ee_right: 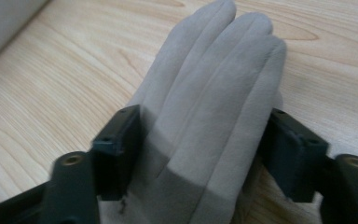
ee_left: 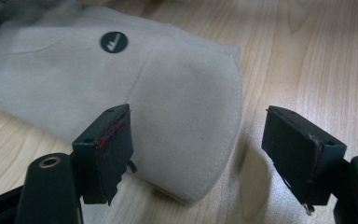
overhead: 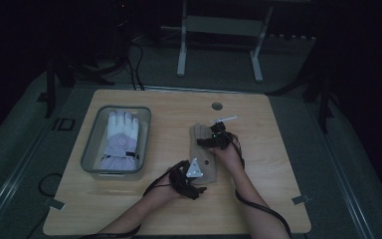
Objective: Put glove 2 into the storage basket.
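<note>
A beige glove (overhead: 205,155) lies flat on the wooden table, fingers pointing away from the person. My right gripper (overhead: 204,141) is down over its fingers (ee_right: 214,88). The jaws straddle them, one at each side, close against the edges. The fabric is not bunched, so I read this gripper as open. My left gripper (overhead: 202,183) is at the cuff end. In the left gripper view its jaws (ee_left: 198,116) stand wide apart, with a corner of the beige cuff (ee_left: 186,107) between them and no pad pressing on it. A small dark round logo (ee_left: 113,42) marks the glove.
A grey bin (overhead: 90,144) stands at the table's left and holds a white and lilac glove (overhead: 122,134). A round cable hole (overhead: 217,106) sits near the far edge. Cables trail from both grippers over the near edge. Metal frame legs (overhead: 181,55) stand on the floor behind.
</note>
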Motion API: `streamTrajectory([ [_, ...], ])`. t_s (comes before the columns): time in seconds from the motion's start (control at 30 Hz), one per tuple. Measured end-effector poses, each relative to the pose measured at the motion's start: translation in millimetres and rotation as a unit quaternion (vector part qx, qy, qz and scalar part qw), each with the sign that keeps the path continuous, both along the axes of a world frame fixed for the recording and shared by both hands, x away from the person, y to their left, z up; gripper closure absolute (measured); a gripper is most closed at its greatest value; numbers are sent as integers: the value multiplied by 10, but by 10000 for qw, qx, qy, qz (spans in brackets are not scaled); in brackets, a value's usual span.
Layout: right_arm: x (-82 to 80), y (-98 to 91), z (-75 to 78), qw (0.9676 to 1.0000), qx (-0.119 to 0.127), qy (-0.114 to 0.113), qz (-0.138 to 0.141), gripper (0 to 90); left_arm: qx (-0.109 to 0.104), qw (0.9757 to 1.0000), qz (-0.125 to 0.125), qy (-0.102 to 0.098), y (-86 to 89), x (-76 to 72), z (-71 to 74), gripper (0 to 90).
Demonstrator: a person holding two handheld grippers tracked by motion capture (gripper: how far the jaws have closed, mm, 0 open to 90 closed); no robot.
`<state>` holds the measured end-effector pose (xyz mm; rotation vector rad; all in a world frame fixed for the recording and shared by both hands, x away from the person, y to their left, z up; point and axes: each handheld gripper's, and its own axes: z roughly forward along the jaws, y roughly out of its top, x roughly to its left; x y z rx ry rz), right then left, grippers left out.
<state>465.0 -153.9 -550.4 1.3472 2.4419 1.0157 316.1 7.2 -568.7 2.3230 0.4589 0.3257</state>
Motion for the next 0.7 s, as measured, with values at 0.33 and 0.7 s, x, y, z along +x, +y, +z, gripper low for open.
streamTrajectory([
  [0.33, 4, 35, 17, 9999, 41, 127, 47, 593, 299, 9984, 293, -376, 1, 55, 39, 675],
  [0.7, -14, 56, 175, 9998, 186, -7, 33, 721, 235, 9976, 459, -467, 60, 12, 235, 801],
])
